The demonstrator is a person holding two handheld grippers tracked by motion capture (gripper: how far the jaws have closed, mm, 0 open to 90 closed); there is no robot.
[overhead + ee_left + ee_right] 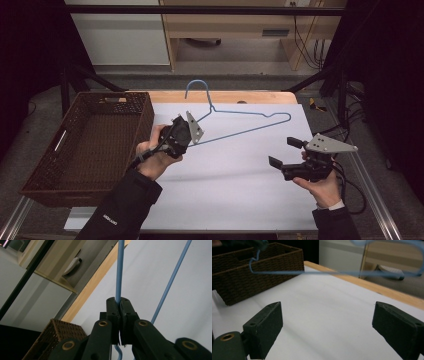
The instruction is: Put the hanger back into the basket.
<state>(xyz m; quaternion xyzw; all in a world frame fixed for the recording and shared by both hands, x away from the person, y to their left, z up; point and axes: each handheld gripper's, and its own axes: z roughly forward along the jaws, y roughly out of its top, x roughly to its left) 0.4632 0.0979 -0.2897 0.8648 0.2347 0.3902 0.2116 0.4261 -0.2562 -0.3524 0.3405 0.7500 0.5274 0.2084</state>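
Observation:
A blue wire hanger hangs lifted above the white sheet, its hook toward the far table edge. My left gripper holds it at its left corner. In the left gripper view the jaws are pressed together on one blue wire, and a second wire runs past on the right. My right gripper hovers low at the right of the sheet, open and holding nothing. In the right gripper view its fingers stand wide apart, and the hanger is blurred farther off.
A dark brown wicker basket sits at the table's left side, also seen in the right gripper view and the left gripper view. The wooden table edge runs behind the sheet. Black frame bars and cables flank the table.

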